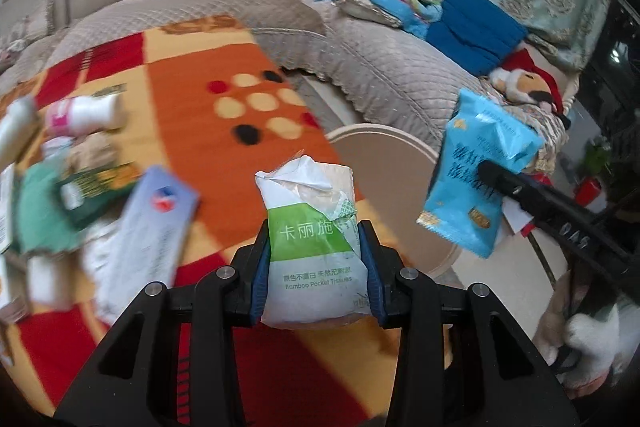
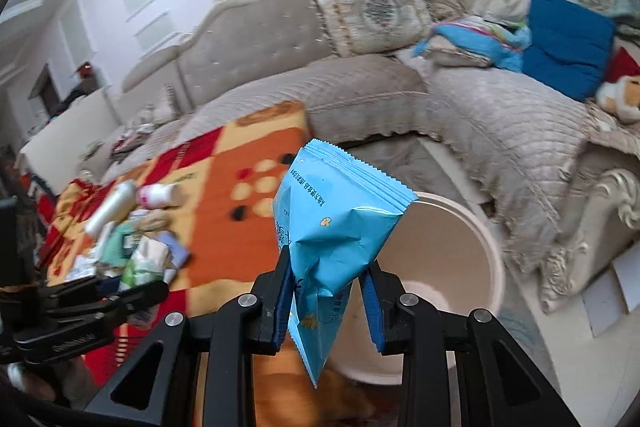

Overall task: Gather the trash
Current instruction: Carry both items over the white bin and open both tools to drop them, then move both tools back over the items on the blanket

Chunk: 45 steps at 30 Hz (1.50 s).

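Across the top of my left wrist view, from ten to two o'clock, runs the grey quilted fabric sofa [image 1: 384, 67], and below it the orange, red and cream patterned cloth [image 1: 192, 95] covers the table. At three o'clock of that cloth's near corner I see the round beige plastic bin [image 2: 452, 239], its open mouth facing me. My left gripper [image 1: 316, 259] is clenched on a white and green plastic tissue pack [image 1: 312, 227], held upright at six o'clock in that view. My right gripper [image 2: 326, 287] pinches the blue crinkled foil snack packet [image 2: 340, 227] near its lower end, the packet hanging in front of the bin's left rim. At nine o'clock on the cloth lies a blurred heap of litter [image 1: 72, 179], among it a small white plastic bottle with a pink label [image 1: 86, 113].
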Each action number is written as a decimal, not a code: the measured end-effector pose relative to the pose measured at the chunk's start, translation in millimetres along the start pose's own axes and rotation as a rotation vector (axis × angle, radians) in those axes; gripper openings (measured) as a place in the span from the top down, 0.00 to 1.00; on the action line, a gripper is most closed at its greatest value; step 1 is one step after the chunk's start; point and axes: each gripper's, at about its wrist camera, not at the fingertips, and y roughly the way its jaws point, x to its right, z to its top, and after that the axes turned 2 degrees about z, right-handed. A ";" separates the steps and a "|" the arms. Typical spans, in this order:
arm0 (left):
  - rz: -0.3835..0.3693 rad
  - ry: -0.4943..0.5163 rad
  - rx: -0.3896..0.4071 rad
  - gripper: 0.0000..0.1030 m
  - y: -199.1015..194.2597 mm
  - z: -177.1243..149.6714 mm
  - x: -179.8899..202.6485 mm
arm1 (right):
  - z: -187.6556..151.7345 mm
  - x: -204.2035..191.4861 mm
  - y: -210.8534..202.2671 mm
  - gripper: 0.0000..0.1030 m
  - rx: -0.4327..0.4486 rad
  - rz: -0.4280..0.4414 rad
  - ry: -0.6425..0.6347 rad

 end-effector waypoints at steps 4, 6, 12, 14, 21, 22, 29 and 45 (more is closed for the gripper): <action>-0.017 0.027 -0.022 0.63 22.9 13.5 21.0 | -2.8 25.7 15.1 0.71 -0.028 -0.058 0.021; -0.026 0.029 -0.027 0.62 32.0 18.9 28.5 | -6.6 35.7 22.5 0.71 -0.043 -0.073 0.037; -0.043 0.037 -0.021 0.60 55.4 32.3 47.0 | -15.6 58.9 44.4 0.71 -0.086 -0.110 0.070; -0.047 0.043 -0.020 0.57 60.7 34.0 49.6 | -17.7 64.9 50.6 0.71 -0.099 -0.121 0.079; -0.098 0.009 -0.020 0.43 72.8 37.4 47.4 | -23.1 79.7 63.2 0.50 -0.132 -0.148 0.110; -0.106 0.006 -0.021 0.38 73.1 38.6 47.0 | -23.6 79.3 63.2 0.46 -0.133 -0.149 0.111; -0.092 -0.009 -0.014 0.38 67.2 36.5 41.8 | -23.8 74.9 59.9 0.43 -0.121 -0.138 0.108; 0.030 -0.024 0.051 0.38 29.6 15.4 13.3 | -23.9 27.4 37.1 0.31 -0.081 -0.123 0.022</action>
